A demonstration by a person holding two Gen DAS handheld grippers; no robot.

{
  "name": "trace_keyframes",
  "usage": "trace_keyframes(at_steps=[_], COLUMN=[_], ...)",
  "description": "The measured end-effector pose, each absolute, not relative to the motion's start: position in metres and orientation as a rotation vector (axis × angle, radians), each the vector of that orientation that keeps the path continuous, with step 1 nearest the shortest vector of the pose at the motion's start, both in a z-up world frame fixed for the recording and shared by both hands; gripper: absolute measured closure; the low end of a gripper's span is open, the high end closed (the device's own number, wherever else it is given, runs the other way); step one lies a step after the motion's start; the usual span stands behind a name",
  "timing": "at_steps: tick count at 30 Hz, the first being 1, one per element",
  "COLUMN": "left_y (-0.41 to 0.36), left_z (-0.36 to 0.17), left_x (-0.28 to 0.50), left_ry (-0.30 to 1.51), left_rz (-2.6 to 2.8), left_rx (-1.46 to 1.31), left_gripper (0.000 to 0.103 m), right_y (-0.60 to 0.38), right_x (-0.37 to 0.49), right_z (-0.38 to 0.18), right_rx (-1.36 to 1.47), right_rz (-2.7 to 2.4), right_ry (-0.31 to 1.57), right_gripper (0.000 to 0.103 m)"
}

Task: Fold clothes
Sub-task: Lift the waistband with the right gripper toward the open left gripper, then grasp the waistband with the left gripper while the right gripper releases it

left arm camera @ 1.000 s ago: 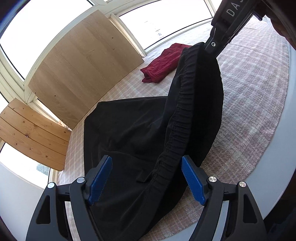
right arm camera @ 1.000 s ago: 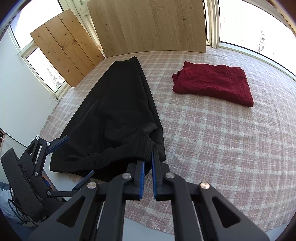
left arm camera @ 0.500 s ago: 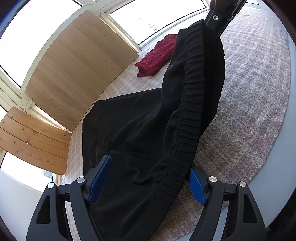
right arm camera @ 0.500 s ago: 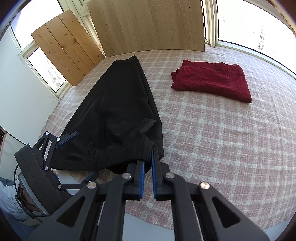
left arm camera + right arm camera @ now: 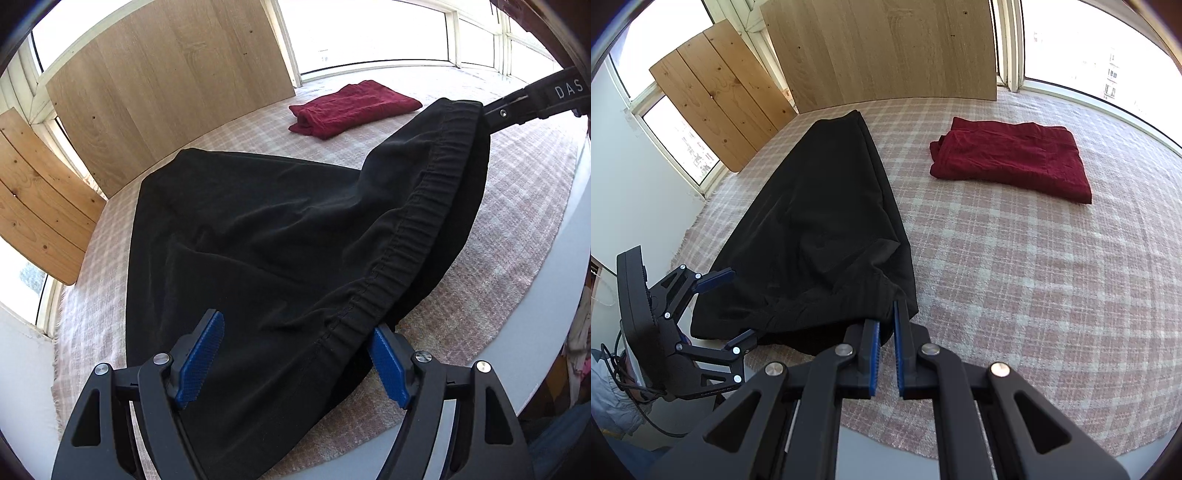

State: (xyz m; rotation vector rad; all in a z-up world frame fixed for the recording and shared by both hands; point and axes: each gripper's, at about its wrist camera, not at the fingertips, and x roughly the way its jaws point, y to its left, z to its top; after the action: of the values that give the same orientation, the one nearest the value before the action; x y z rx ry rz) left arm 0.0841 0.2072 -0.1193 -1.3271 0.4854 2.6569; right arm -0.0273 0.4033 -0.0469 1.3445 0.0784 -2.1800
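Note:
Black trousers [image 5: 277, 229] with an elastic waistband [image 5: 424, 206] lie lengthwise on the plaid blanket [image 5: 517, 206]. My right gripper [image 5: 885, 317] is shut on one end of the waistband and holds it a little above the blanket; the left wrist view shows that gripper [image 5: 484, 110] at the upper right. My left gripper [image 5: 295, 332] is open, its blue pads [image 5: 199, 362] wide apart, with the waistband's other end lying between them. In the right wrist view the trousers [image 5: 820, 221] stretch away towards the wooden boards, and the open left gripper [image 5: 735, 304] straddles their near left corner.
A folded dark red garment [image 5: 1008, 158] lies on the blanket's [image 5: 1034, 277] far right part. Wooden boards [image 5: 886, 48] lean against the windows behind. The white table edge [image 5: 535, 332] runs close under both grippers. A cable hangs by the left gripper.
The left gripper has swung round and come in over the waistband's left end, still open. The waistband now hangs lower and flatter from the right gripper, which has kept its hold.

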Motion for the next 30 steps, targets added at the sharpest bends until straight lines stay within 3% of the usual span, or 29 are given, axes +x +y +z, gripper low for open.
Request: trace_keyframes(at_steps=[4, 9, 10, 11, 12, 13, 14, 17, 19, 21, 22, 30], left_y=[0.209, 0.239, 0.245, 0.248, 0.250, 0.250, 0.250, 0.242, 0.234, 0.222, 0.216, 0.187], left_z=[-0.117, -0.127, -0.130, -0.133, -0.136, -0.139, -0.142, -0.143, -0.137, -0.127, -0.122, -0.084], left_x=[0.077, 0.076, 0.076, 0.073, 0.069, 0.064, 0.059, 0.047, 0.040, 0.032, 0.028, 0.004], left_ry=[0.504, 0.741, 0.774, 0.786, 0.789, 0.765, 0.738, 0.636, 0.568, 0.500, 0.466, 0.353], left_rz=[2.701, 2.665, 2.638, 2.608, 2.578, 2.551, 2.525, 2.486, 2.477, 2.503, 2.515, 2.540], left_rx=[-1.307, -1.216, -1.207, -1.225, -1.250, -1.302, -1.350, -1.423, -1.435, -1.435, -1.435, -1.437], left_gripper=[0.028, 0.028, 0.036, 0.056, 0.069, 0.093, 0.099, 0.100, 0.100, 0.100, 0.100, 0.100], right_y=[0.401, 0.401, 0.401, 0.402, 0.403, 0.403, 0.404, 0.405, 0.407, 0.415, 0.419, 0.443], right_x=[-0.028, -0.028, -0.028, -0.029, -0.029, -0.029, -0.029, -0.029, -0.029, -0.022, -0.018, 0.025], right_z=[-0.047, -0.050, -0.051, -0.052, -0.053, -0.054, -0.055, -0.060, -0.064, -0.071, -0.075, -0.106], right_rx=[1.346, 1.356, 1.360, 1.363, 1.367, 1.370, 1.373, 1.381, 1.393, 1.413, 1.423, 1.477], right_rz=[-2.179, -2.180, -2.181, -2.181, -2.182, -2.184, -2.184, -2.186, -2.204, -2.216, -2.222, -2.259], right_ry=[0.074, 0.068, 0.067, 0.066, 0.065, 0.065, 0.063, 0.056, 0.064, 0.024, 0.003, -0.223], right_gripper=[0.096, 0.096, 0.096, 0.096, 0.096, 0.096, 0.096, 0.095, 0.084, 0.053, 0.049, 0.048])
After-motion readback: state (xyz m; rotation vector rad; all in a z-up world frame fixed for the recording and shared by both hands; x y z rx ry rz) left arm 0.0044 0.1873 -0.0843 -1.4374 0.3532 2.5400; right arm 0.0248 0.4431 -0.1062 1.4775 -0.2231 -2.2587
